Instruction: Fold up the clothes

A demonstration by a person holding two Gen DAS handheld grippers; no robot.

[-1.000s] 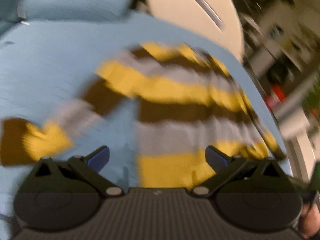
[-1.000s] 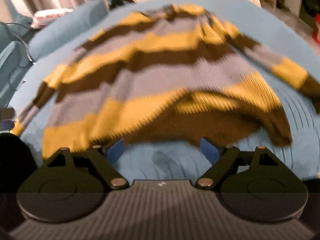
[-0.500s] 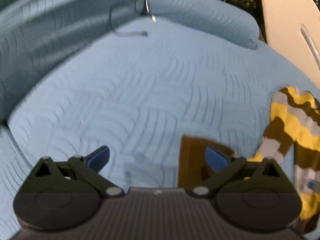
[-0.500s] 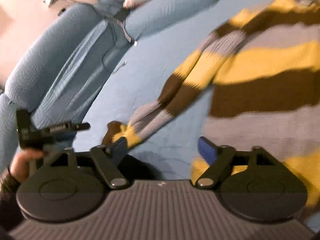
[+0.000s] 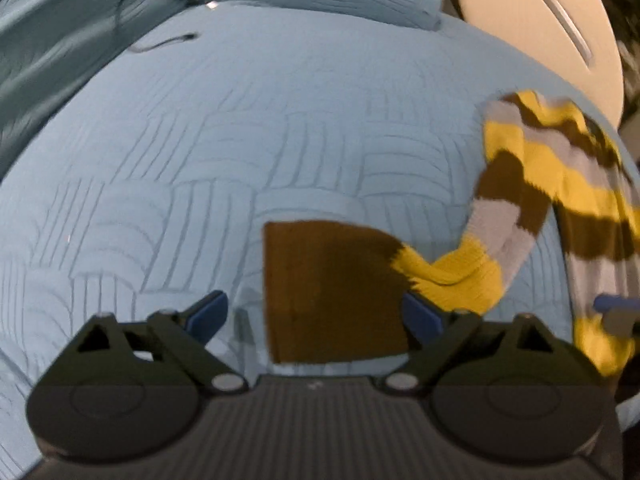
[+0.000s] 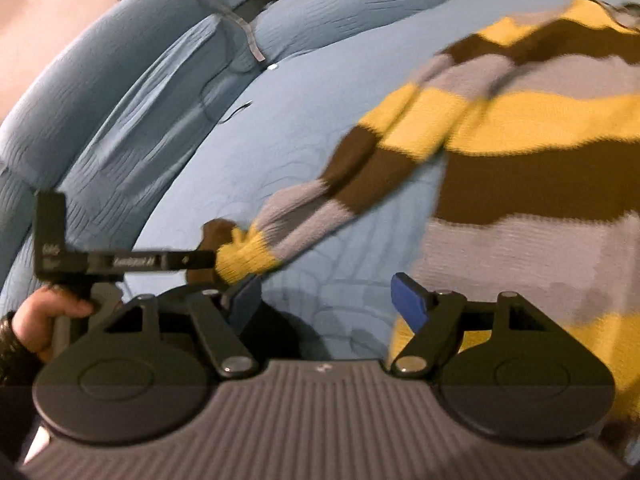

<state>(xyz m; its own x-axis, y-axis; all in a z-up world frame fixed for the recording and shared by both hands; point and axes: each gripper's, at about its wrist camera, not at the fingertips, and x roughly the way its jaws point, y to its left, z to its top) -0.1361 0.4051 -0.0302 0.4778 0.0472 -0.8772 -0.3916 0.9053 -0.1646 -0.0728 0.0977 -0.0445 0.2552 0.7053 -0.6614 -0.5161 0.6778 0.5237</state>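
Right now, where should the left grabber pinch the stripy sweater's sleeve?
Probably the brown cuff. It lies flat on the blue bedspread at the sleeve's free end, between the closing jaws of the left gripper. Come down from above onto its end edge.

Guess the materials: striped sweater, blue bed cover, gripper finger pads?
Striped sweater: soft knit, likely wool or acrylic; ribbed stitch rows and fuzzy edges show, matte.
Bed cover: quilted woven fabric, probably cotton or polyester; stitched curved channels, matte.
Finger pads: blue, smooth, look like rubber or soft plastic; too blurred to be sure.
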